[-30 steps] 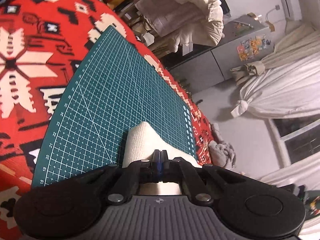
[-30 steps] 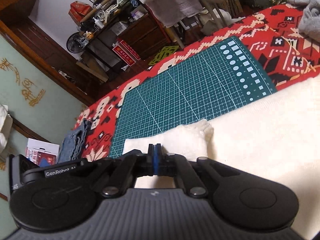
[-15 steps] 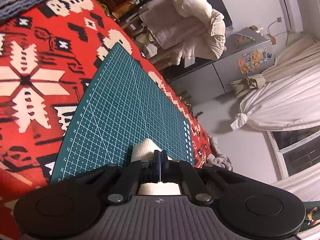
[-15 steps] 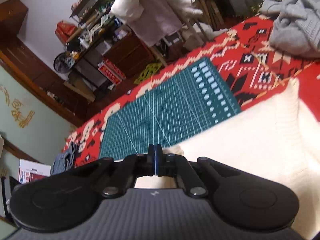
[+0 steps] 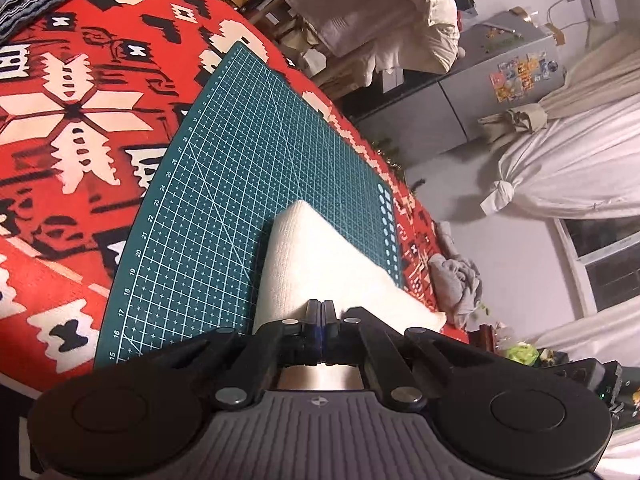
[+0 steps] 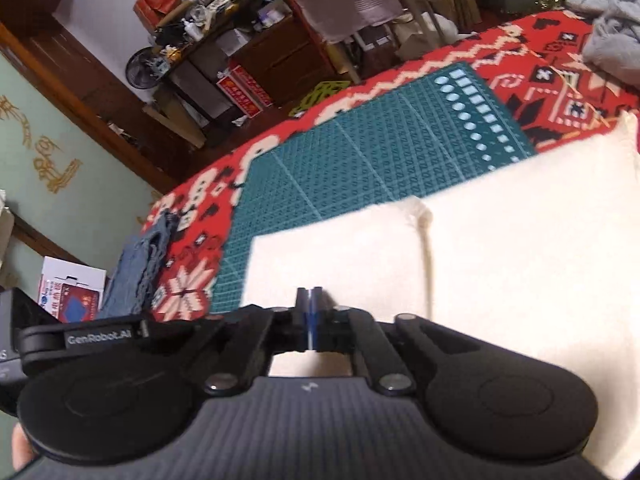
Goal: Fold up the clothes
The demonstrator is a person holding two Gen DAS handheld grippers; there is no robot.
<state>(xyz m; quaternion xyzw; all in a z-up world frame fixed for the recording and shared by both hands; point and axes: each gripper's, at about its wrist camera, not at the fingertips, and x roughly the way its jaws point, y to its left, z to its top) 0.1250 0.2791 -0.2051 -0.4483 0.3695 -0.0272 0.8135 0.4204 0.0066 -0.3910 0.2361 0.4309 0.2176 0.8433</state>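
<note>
Cream sweater [image 6: 500, 264] lower, both tongs clamped

The sweater [image 6: 500, 264] lies on the cutting mat [image 5: 248, 184], which lies on the blanket [image 5: 80, 120]; folded jeans [image 6: 136, 276] sit left of the mat.

Cutting mat [image 5: 256, 168] mostly bare ahead of the cream garment [image 6: 500, 248], open passage there; folded jeans [image 6: 136, 272] block the left bench edge, grey clothes pile [image 6: 612, 40] blocks the far right.
</note>
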